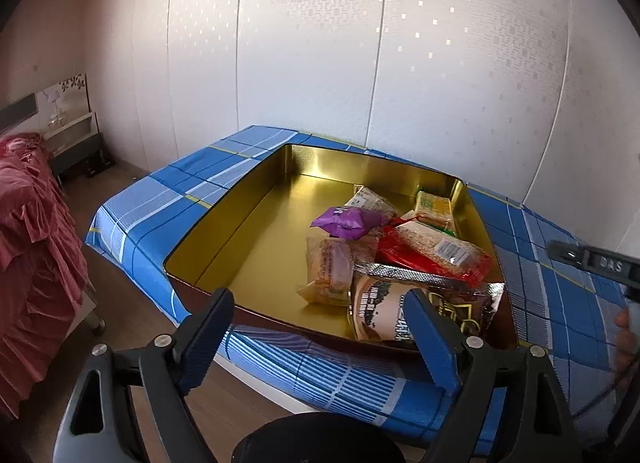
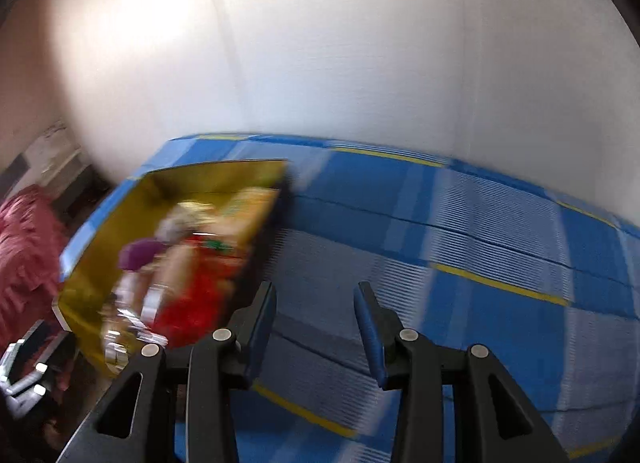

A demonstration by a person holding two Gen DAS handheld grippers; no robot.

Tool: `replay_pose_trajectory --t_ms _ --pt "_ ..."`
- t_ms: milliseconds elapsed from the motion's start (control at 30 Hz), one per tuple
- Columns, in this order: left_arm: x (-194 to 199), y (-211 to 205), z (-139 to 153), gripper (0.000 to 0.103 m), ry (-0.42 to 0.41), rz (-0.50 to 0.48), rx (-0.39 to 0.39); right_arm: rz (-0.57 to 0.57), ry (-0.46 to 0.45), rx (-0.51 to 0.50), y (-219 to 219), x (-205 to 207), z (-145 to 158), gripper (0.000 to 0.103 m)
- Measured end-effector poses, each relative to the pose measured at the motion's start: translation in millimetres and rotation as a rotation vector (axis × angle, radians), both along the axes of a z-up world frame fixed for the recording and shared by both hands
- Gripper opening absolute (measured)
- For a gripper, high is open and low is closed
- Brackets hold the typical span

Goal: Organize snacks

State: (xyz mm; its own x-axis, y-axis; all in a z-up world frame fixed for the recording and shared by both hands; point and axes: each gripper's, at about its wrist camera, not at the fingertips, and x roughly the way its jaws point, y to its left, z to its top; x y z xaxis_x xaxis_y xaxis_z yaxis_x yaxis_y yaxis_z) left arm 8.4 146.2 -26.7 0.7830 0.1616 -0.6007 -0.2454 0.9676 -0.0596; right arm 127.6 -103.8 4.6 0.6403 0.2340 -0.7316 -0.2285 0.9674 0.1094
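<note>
A gold tin box [image 1: 256, 231] sits on the blue checked tablecloth [image 1: 168, 191]. Several snack packs lie piled in its right half: a purple pack [image 1: 346, 221], a red pack [image 1: 436, 253], a brown pack [image 1: 384, 311] and pale wafer packs [image 1: 332, 267]. My left gripper [image 1: 320, 337] is open and empty, just in front of the tin's near rim. My right gripper [image 2: 316, 327] is open and empty over the cloth to the right of the tin [image 2: 100, 247]; its view is blurred. Part of it shows at the right edge of the left wrist view [image 1: 592, 263].
A white panelled wall [image 1: 360, 43] stands behind the table. A red cloth-covered seat [image 1: 32, 247] and a low shelf [image 1: 72, 135] are at the left, with wooden floor between them and the table edge.
</note>
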Motion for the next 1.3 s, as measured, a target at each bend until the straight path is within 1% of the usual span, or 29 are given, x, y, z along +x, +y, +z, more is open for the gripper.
replay_pose_trajectory --t_ms 167,267,367,467,500,533,567,633,767,900,967,1067,1200,1300 --pt "-1.1 -12.7 1.5 0.087 0.007 -0.03 0.011 -0.151 -0.007 -0.048 -64.4 -5.0 -5.7 0.041" --pt "-1.8 -20.5 3.0 0.087 0.007 -0.049 0.021 -0.221 -0.015 -0.074 -93.0 -12.3 -9.7 0.041" --pt "-2.5 -27.7 4.5 0.088 0.007 -0.066 0.039 -0.29 0.008 -0.064 -123.1 -17.3 -18.2 0.041" --pt "-2.6 -32.1 6.1 0.09 0.01 -0.072 0.037 -0.333 0.021 -0.055 -140.7 -24.2 -24.5 0.041" --pt "-2.4 -33.1 6.4 0.094 0.014 -0.075 0.032 -0.34 0.024 -0.05 -143.3 -27.8 -25.9 0.041" --pt "-3.1 -34.4 7.5 0.095 0.015 -0.077 0.03 -0.339 0.024 -0.05 -144.4 -31.1 -25.7 0.041" --pt "-4.5 -35.3 9.0 0.095 0.009 -0.077 0.034 -0.324 0.015 -0.056 -140.0 -35.8 -25.1 0.041" --pt "-6.5 -37.1 10.6 0.101 0.003 -0.077 0.041 -0.284 -0.003 -0.077 -124.8 -45.2 -22.9 0.041" --pt "-9.7 -35.5 13.6 0.102 0.005 -0.067 0.04 -0.195 -0.034 -0.101 -75.9 -65.5 -20.2 0.041" --pt "-14.2 -31.2 17.9 0.103 0.01 -0.048 0.049 -0.137 -0.052 -0.079 -21.7 -77.1 -16.6 0.041" --pt "-18.0 -28.5 19.7 0.103 0.009 -0.038 0.047 -0.102 -0.062 -0.07 2.7 -82.3 -13.3 0.044" --pt "-23.1 -22.2 21.6 0.103 0.018 -0.027 0.042 -0.054 -0.073 -0.077 31.1 -89.3 -11.5 0.044" --pt "-35.9 -15.3 21.2 0.103 0.006 -0.008 0.041 -0.017 -0.082 -0.109 59.4 -96.8 -11.9 0.044" --pt "-43.7 -11.8 21.2 0.103 -0.017 0.021 0.066 -0.012 -0.093 -0.121 71.3 -99.3 -12.3 0.044"
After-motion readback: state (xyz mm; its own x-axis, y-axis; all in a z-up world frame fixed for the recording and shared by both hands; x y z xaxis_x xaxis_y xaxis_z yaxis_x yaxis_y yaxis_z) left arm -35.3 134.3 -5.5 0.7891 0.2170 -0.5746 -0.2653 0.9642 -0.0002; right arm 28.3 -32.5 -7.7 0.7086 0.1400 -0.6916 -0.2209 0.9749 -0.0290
